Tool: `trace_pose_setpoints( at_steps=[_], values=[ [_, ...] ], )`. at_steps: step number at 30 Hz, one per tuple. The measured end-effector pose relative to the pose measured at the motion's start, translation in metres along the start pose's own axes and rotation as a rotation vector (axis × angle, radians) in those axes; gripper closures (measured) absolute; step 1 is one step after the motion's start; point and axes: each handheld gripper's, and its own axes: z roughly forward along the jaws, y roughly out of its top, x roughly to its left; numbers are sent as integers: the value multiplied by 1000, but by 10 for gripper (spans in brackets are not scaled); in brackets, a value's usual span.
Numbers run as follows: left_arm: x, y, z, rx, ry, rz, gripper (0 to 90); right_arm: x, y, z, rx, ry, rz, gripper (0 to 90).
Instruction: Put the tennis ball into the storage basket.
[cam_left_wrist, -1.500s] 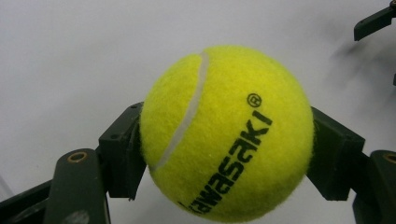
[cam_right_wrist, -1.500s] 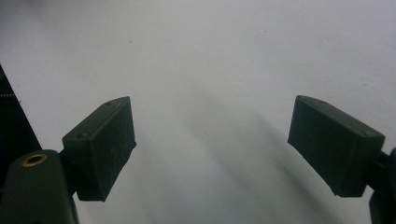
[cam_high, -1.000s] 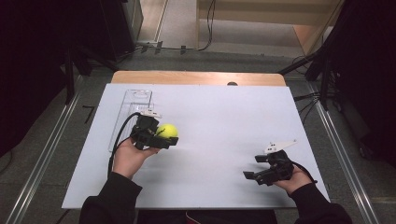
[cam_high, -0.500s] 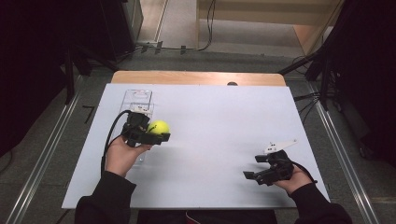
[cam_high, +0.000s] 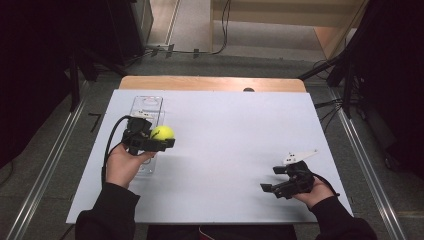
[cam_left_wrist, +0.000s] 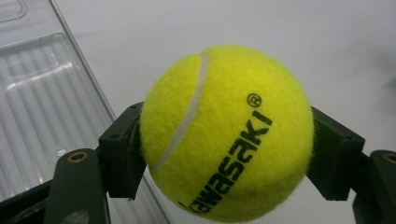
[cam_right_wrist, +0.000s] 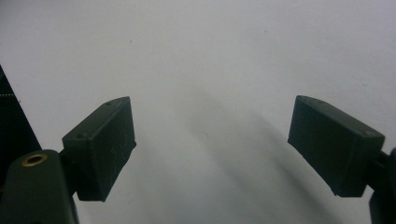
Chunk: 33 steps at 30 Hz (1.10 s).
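White bench (cam_high: 225, 150): we have the fuzzy yellow tennis ball (cam_high: 162, 133) clamped in our left gripper (cam_high: 159, 142) above the clear ribbed plastic tray (cam_high: 146, 107), placement pending; right gripper (cam_high: 272, 190) waits wide open, empty.

Taking the clear tray (cam_high: 146, 107) as landmark: it lies flat at the table's (cam_high: 235, 130) left, and the left gripper (cam_high: 159, 141) with its ball (cam_high: 162, 132) hangs over the tray's right edge. Right of the tray the white top lies bare to the right gripper (cam_high: 274, 189), whose jaws stand apart with bare table between them.
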Motion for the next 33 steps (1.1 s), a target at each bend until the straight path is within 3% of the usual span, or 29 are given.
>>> trace_pose_setpoints(
  at_steps=[20, 33],
  values=[
    [19, -2, -21, -22, 35, -70, 267, 0, 0, 0, 0, 0, 0, 129],
    [32, -6, -28, -27, 97, -99, 267, 0, 0, 0, 0, 0, 1, 129]
  ],
)
